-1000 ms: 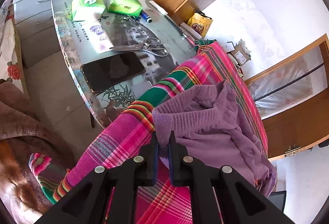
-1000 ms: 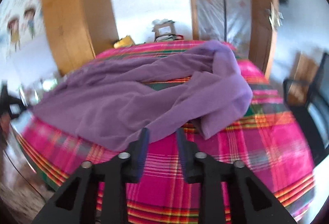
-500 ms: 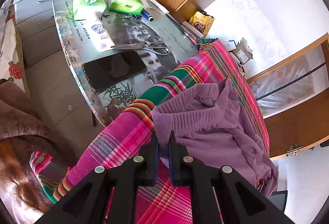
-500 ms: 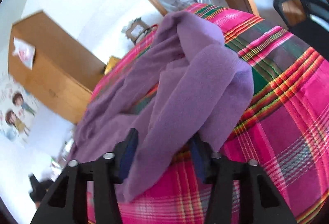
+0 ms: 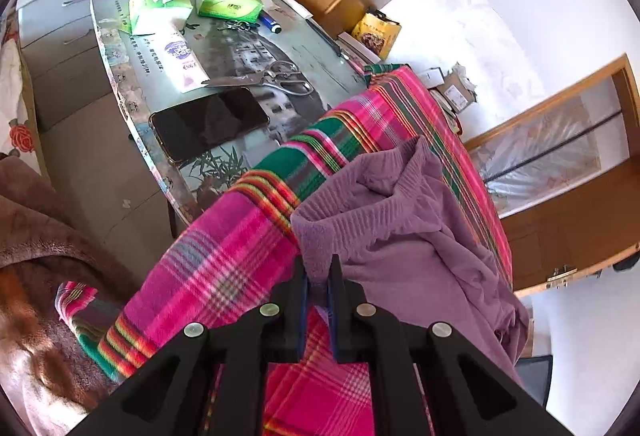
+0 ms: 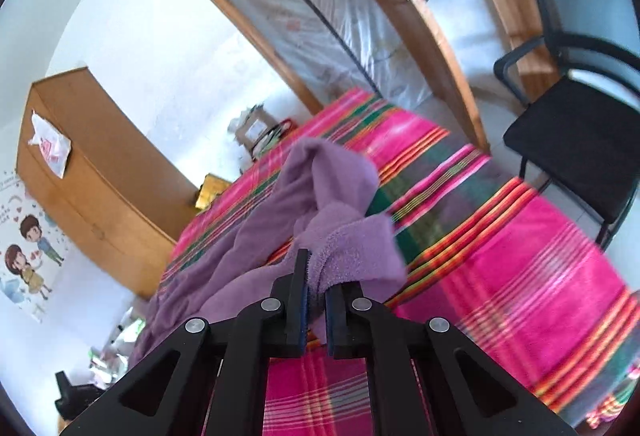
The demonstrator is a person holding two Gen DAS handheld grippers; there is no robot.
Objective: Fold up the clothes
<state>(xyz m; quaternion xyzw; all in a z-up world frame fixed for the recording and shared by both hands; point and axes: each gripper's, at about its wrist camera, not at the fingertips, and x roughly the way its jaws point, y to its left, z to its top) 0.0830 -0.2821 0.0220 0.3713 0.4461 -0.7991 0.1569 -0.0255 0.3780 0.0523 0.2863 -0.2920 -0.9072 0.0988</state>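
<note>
Both tools, left (image 5: 318, 276) & right (image 6: 316, 276), clamp purple garment (image 5: 408, 236) on plaid cloth (image 5: 224, 268).

Garment (image 5: 404, 236) on cloth (image 5: 224, 276), phone (image 5: 208, 124) behind

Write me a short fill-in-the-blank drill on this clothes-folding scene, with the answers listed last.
1. The left gripper is shut on the ribbed hem of the ____ knitted garment.
2. That garment lies on a pink ____-patterned cloth.
3. The metal scissors lie beside a black ____ on the glass-topped table.

Answers: purple; plaid; phone
</note>
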